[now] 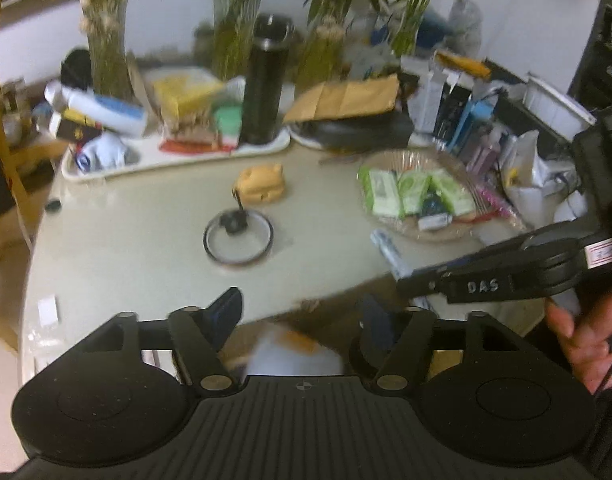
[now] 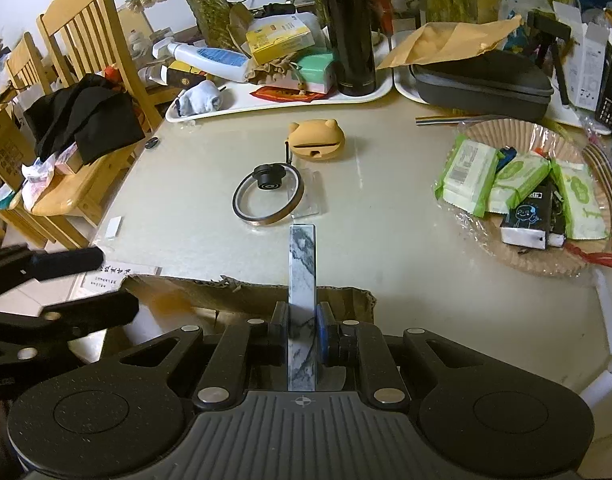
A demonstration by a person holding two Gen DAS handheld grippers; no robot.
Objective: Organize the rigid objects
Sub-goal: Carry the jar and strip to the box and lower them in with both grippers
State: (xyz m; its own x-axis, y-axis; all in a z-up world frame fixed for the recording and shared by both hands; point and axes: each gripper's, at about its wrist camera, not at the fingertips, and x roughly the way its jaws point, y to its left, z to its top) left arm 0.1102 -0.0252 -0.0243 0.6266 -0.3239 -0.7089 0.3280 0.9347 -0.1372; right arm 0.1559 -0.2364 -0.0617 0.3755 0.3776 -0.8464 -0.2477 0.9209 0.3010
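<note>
From the left wrist camera, the left tongs (image 1: 301,316) stood released with nothing between them, hanging over the near edge of the pale tabletop (image 1: 145,216); ahead of them lay a round tape ring (image 1: 238,240) and, beyond it, a yellow bear-shaped case (image 1: 261,184), with the right tongs (image 1: 406,280) reaching in from the right side. From the right wrist camera, the right tongs (image 2: 301,324) were clenched on a marbled grey bar (image 2: 302,280), which pointed straight ahead over a torn cardboard box (image 2: 209,292) toward the tape ring (image 2: 267,200).
</note>
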